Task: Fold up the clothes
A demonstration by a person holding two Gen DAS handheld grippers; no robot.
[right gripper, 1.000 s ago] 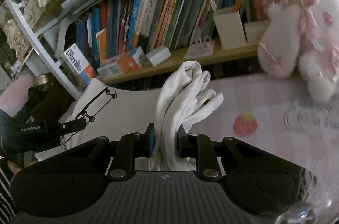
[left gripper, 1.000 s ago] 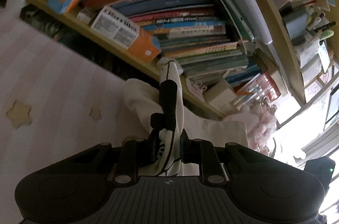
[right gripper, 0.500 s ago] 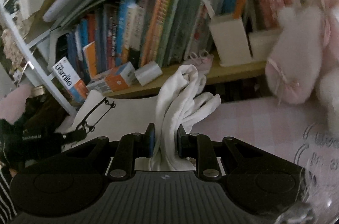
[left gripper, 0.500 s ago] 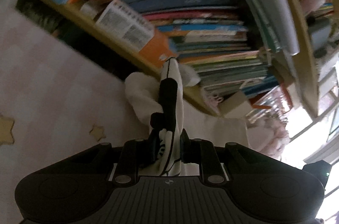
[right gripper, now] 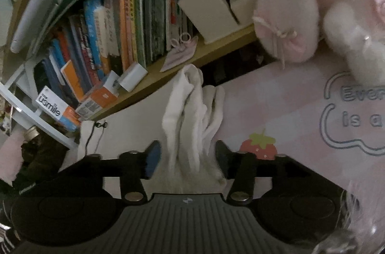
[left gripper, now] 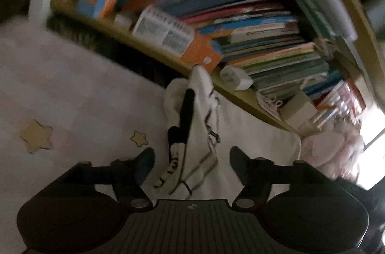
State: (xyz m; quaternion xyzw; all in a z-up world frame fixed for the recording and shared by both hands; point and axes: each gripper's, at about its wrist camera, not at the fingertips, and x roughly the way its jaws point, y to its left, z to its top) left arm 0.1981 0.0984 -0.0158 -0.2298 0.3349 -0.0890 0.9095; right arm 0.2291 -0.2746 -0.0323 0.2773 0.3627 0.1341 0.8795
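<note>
White garment (left gripper: 192,124) — two grippers opening.

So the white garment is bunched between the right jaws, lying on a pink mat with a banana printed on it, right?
Not quite: the print on the pink mat is a strawberry, as the right wrist view shows. The white garment is bunched between the right jaws, which are opening.

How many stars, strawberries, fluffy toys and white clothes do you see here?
Stars: 2
Strawberries: 1
Fluffy toys: 1
White clothes: 1
Total: 5
</note>
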